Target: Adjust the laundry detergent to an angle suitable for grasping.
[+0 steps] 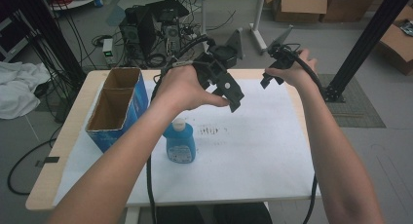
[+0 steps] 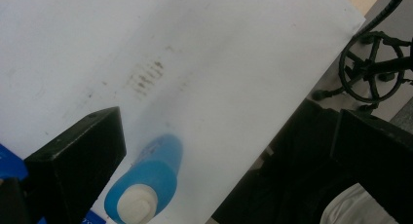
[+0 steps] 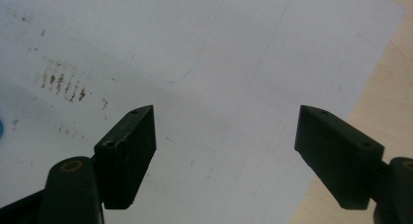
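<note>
Right gripper (image 3: 226, 156) black jaws wide apart, above white paper sheet (image 3: 234, 53); brown smudge marks (image 3: 63, 85) on sheet, left of jaws.

Blue bottle (image 1: 179, 145): it carries a pale label on its front in the high view, but the print is too small and blurred to read.
Blue carton (image 1: 118, 107): its blue side wall has no legible lettering in the high view; a sliver of white marking at the lower left edge of the left gripper view is cut off and unreadable.
White sheet (image 1: 253, 151): it has rows of short dark smudges (image 3: 63, 84), which are stains rather than writing.
Cardboard boxes on the floor (image 1: 299, 5): no print can be made out.
</note>
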`<state>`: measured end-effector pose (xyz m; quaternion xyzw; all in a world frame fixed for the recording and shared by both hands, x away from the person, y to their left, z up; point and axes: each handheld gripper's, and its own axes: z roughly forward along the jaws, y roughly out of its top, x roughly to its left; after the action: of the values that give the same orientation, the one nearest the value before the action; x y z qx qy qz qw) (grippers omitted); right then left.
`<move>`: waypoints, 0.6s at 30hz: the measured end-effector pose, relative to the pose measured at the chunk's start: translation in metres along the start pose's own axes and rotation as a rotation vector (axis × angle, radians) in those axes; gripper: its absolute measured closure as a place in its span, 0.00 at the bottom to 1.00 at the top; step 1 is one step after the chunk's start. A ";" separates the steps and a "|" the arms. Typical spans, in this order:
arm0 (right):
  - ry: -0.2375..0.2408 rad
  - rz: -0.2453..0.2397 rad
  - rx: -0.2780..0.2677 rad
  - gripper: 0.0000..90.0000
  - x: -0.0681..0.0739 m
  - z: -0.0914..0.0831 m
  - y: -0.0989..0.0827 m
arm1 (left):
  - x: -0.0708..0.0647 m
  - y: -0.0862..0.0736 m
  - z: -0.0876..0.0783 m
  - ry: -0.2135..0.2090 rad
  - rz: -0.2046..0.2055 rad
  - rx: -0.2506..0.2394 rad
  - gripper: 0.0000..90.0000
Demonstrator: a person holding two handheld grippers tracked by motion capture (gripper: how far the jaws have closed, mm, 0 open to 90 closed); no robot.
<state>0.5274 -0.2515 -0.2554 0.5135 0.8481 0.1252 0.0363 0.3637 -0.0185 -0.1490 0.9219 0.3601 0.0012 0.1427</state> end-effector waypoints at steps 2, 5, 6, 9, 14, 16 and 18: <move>0.003 -0.002 -0.005 0.26 0.000 0.000 0.000 | 0.000 0.000 0.001 0.001 -0.005 0.009 0.00; 0.005 0.002 -0.004 0.25 -0.002 -0.001 -0.001 | -0.001 0.001 0.000 -0.003 -0.004 0.012 0.00; 0.005 0.000 -0.003 0.25 -0.002 -0.001 -0.001 | -0.001 0.001 0.000 0.003 -0.004 0.013 0.00; 0.008 0.007 -0.016 0.25 -0.002 -0.002 -0.003 | -0.004 0.001 -0.002 0.018 -0.004 0.008 0.00; 0.008 0.003 -0.013 0.25 -0.003 -0.001 -0.006 | -0.007 0.001 -0.005 0.015 -0.006 0.002 0.00; 0.010 -0.002 -0.007 0.25 -0.004 0.000 -0.007 | -0.008 0.001 -0.005 0.013 -0.008 0.001 0.00; 0.014 -0.004 -0.012 0.25 -0.003 0.000 -0.007 | -0.009 0.001 -0.004 0.014 -0.002 0.011 0.00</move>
<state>0.5227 -0.2578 -0.2573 0.5108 0.8485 0.1337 0.0337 0.3577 -0.0243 -0.1443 0.9223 0.3620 0.0058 0.1351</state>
